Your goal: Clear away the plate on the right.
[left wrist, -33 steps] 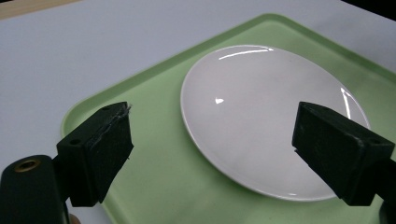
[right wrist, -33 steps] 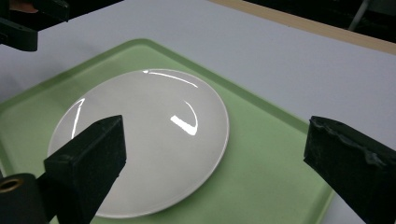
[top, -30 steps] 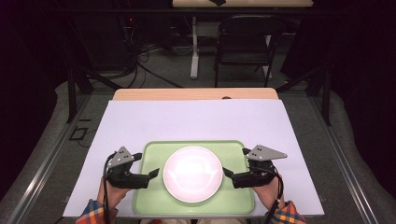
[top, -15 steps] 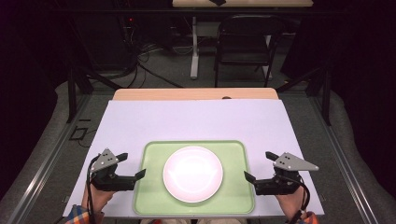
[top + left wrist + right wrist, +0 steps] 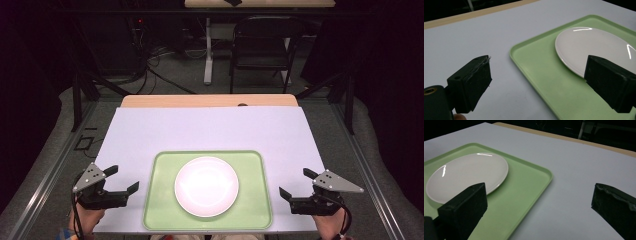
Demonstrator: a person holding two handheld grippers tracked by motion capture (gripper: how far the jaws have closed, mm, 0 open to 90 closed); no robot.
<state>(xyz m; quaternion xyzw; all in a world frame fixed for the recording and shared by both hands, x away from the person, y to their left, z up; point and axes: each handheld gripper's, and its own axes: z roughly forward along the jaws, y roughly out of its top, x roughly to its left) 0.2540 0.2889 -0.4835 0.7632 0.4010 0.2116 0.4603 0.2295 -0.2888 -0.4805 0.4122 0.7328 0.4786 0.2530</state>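
Pulled back from the green tray (image 5: 159,200) since a second ago, both grippers; white plate (image 5: 206,186) sitting centred in it, long axis running side to side; left gripper (image 5: 123,181) and right gripper (image 5: 295,184) flanking well apart, roughly equally near, jaws gaping, holding nothing.

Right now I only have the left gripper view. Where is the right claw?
Observer: The right claw is off the tray's right side, above the table.
Operator: Open or shut?
Observer: Open, with nothing between its jaws.
Operator: Is the plate centred on the tray?
Observer: Yes, the plate sits in the middle, with green tray showing all round it.
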